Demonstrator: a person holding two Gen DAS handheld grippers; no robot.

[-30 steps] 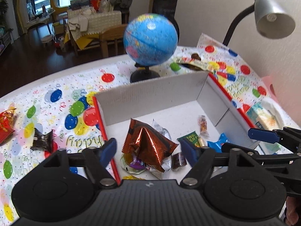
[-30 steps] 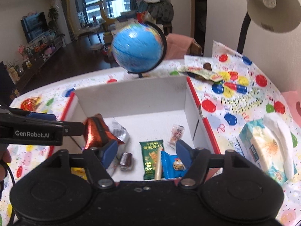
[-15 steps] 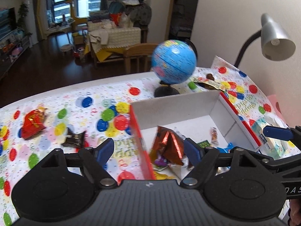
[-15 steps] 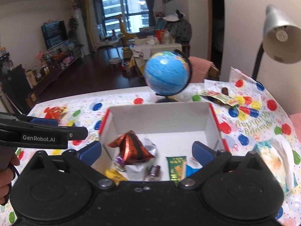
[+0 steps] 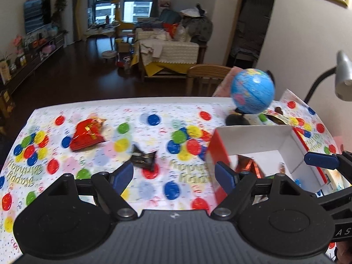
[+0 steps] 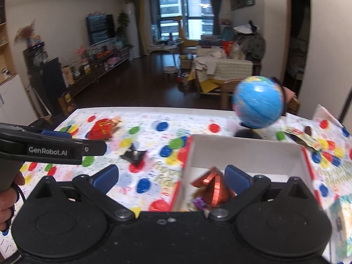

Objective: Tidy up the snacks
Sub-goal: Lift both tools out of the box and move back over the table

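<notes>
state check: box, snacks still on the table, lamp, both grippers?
Box: open, snacks inside.
Red packet: on table, outside box.
Black packet: on table, outside box.
Lamp: off.
Left hand-held gripper: open, empty.
Right hand-held gripper: open, empty.

You're facing a living room: dark wood floor (image 6: 136, 83), tall window (image 6: 187, 19) glowing, television (image 6: 100, 29) hanging left, cluttered table (image 5: 171, 48) behind.

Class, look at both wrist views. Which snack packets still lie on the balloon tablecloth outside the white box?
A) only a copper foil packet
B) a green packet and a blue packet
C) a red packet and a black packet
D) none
C: the red packet and the black packet lie on the tablecloth, left of the white box.
</notes>
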